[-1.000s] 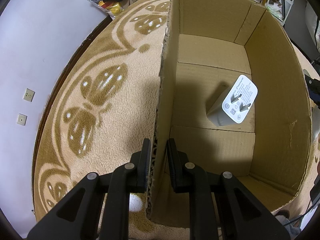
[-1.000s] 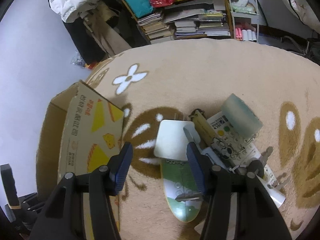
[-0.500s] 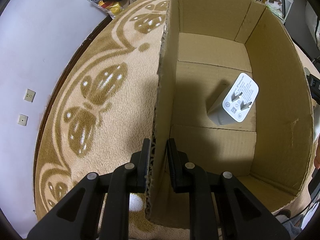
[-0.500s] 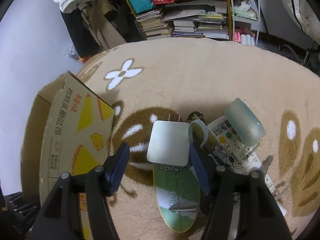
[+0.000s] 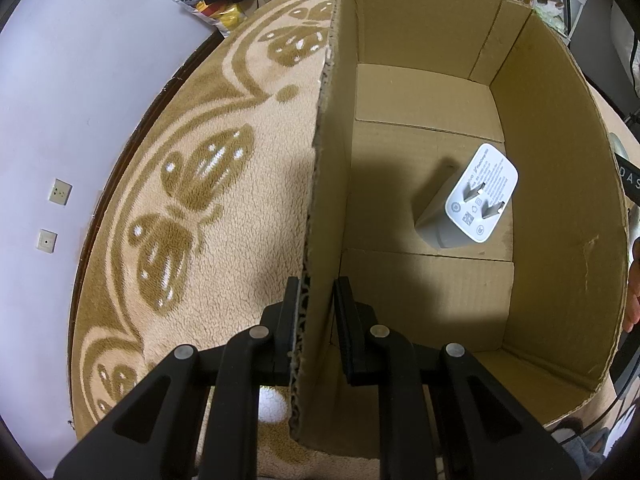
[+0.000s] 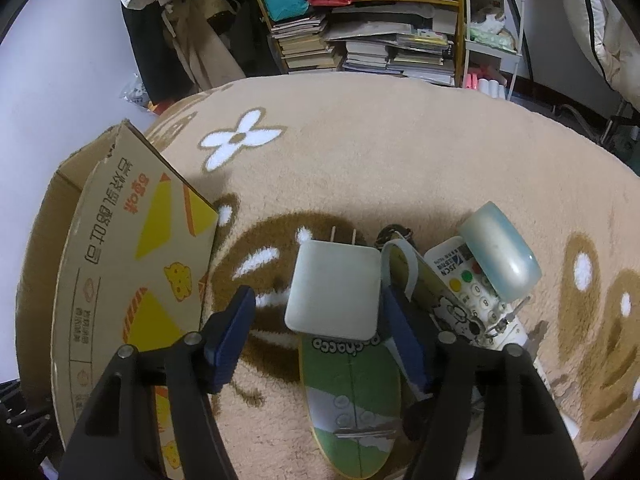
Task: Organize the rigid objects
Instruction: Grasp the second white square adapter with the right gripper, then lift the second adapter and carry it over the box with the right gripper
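My left gripper (image 5: pixel 316 300) is shut on the near wall of the open cardboard box (image 5: pixel 568 216), one finger outside and one inside. A white plug adapter (image 5: pixel 468 208) lies on the box floor, prongs up. In the right wrist view my right gripper (image 6: pixel 318 312) stands open around a second white charger (image 6: pixel 334 290) that rests on a green oval case (image 6: pixel 352 396); neither blue pad touches it. Beside it lie a white remote (image 6: pixel 476 292), a pale blue tape roll (image 6: pixel 500 252) and a yellow card (image 6: pixel 420 280). The box (image 6: pixel 120 280) stands at the left.
Everything sits on a beige rug with brown butterfly patterns (image 5: pixel 192 200). Bookshelves and stacked books (image 6: pixel 380 48) stand behind the rug. A white wall with sockets (image 5: pixel 60 192) is at the left. A person's hand shows at the right edge (image 5: pixel 634 308).
My right gripper has moved forward and down so the white charger now lies between its open fingers. The left gripper and box have held still.
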Available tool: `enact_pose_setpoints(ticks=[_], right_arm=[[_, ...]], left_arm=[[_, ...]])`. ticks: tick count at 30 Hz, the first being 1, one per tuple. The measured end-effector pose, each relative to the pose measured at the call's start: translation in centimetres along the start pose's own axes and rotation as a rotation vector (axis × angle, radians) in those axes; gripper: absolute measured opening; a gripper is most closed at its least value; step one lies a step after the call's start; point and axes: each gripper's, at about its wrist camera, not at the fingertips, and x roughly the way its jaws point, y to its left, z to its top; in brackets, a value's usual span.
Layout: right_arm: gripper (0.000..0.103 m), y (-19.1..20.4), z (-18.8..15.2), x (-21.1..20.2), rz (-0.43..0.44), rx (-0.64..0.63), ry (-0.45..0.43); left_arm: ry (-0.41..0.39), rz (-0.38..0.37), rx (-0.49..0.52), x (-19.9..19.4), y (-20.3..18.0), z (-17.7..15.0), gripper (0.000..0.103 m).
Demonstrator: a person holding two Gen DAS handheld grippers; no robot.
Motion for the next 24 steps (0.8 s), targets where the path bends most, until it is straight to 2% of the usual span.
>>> enact_pose_setpoints(ticks=[8, 12, 17, 24], right_arm=[[0.068, 0.0, 0.5, 0.6, -0.016, -0.008, 0.03], [0.048, 0.1, 0.4, 1.1, -0.066, -0.024, 0.041], [0.048, 0.1, 0.2, 0.7, -0.068, -0.018, 0.011], [0.048, 1.6, 0.2, -2.4, 0.009, -0.028, -0.061]], left_arm=[[0.001, 0.003, 0.002, 0.0, 0.1, 0.0, 0.017], [0.003, 0.007, 0.01, 0.0, 0.0, -0.1, 0.017], [-0.004, 0.015, 0.013, -0.2, -0.1, -0.2, 0.017], [-0.003, 0.012, 0.012, -0.2, -0.3, -0.1, 0.017]])
